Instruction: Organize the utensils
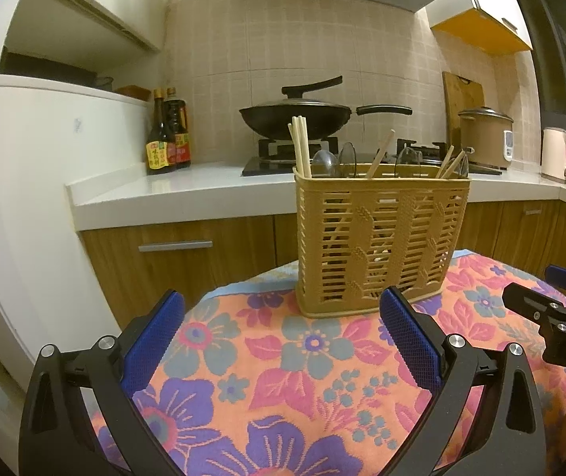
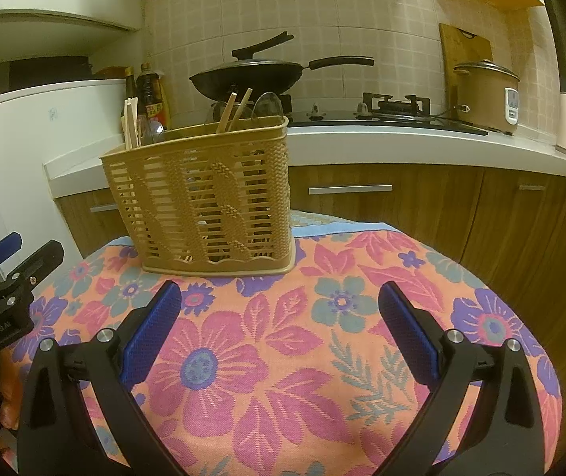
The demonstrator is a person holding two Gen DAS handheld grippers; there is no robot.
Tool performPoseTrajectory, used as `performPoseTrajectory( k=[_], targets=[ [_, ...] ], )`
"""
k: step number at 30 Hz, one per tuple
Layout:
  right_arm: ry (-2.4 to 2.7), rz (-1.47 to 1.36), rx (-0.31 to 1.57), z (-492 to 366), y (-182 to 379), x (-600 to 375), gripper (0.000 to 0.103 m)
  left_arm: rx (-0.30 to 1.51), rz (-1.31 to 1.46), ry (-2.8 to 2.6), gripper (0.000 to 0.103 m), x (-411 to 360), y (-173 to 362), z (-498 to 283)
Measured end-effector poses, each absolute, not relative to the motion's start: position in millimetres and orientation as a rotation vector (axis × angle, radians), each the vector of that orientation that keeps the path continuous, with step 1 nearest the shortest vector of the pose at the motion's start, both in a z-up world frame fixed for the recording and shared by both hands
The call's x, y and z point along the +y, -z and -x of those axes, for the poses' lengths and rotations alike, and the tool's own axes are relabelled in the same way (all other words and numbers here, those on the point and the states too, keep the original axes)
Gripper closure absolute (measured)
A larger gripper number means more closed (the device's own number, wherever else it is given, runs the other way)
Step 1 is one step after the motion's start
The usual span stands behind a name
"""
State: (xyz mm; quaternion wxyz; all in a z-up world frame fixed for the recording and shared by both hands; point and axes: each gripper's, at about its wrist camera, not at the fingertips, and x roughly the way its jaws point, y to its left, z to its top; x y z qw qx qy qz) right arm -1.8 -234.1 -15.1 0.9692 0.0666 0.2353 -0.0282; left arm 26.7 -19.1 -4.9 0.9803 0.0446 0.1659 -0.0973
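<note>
Basket [image 1: 380,246] near cloth's [image 1: 275,361] far edge, both grippers wide apart.

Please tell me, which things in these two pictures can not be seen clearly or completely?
- Lower parts of the chopsticks and spoons: hidden by the slatted basket wall, both views.
- Number of compartments inside the basket: not visible, both views.
- Bottle labels: too small to read, left wrist view.
- Right tool: cut off by the right edge, left wrist view.
- Left tool: cut off by the left edge, right wrist view.
</note>
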Motion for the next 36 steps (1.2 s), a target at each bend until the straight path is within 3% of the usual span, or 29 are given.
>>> performPoseTrajectory(
  k=[36],
  targets=[
    [0.066,-0.121,0.465,4,13,-236,0.008,0.337,-0.045,0.195,0.008,-10,4,-29]
  ],
)
